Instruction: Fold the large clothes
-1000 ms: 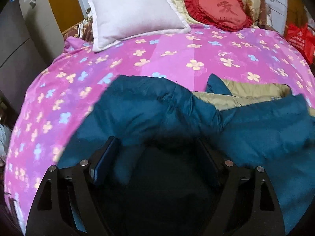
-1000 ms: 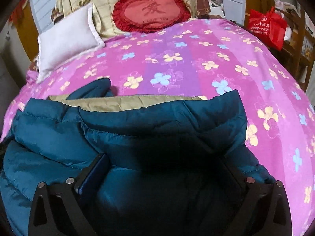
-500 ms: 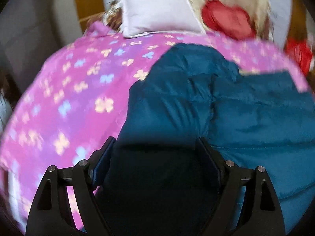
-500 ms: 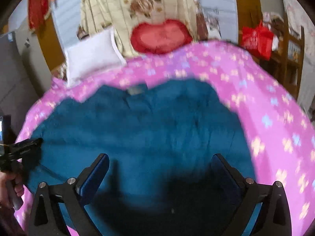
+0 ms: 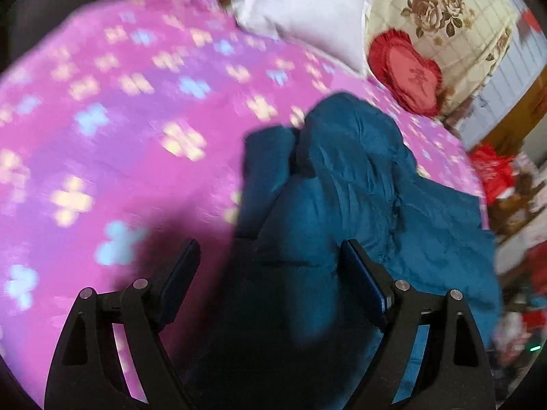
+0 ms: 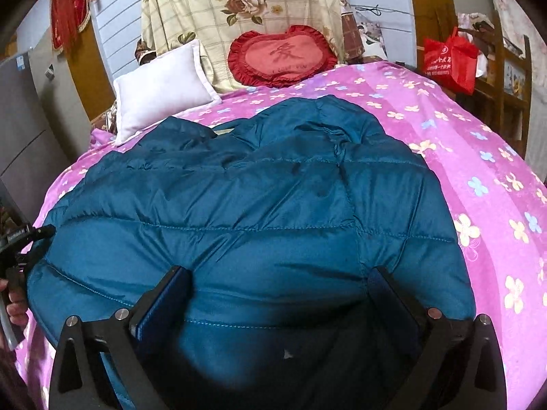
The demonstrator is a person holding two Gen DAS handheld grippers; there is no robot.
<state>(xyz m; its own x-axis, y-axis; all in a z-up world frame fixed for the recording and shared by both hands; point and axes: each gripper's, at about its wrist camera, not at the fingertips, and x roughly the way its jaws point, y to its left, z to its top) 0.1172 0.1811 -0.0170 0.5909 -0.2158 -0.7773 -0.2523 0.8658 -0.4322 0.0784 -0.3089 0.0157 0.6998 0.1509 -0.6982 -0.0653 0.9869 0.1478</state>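
A large teal padded jacket lies spread on the pink flowered bed cover, only its quilted outer side showing. My right gripper hangs open just above the jacket's near hem, nothing pinched between its fingers. In the left wrist view the jacket runs away to the upper right, bunched along its far edge. My left gripper is open over the jacket's near left edge, where fabric meets bed cover. The left gripper, held in a hand, also shows at the left edge of the right wrist view.
A white pillow and a red heart cushion lean on a cream rose-print quilt at the head of the bed. A red bag hangs on wooden furniture to the right. A grey cabinet stands to the left.
The tan lining seen a second ago is covered; the jacket now lies flat, teal side up. The right gripper drew back toward the near hem. The left gripper swung left and rolled.
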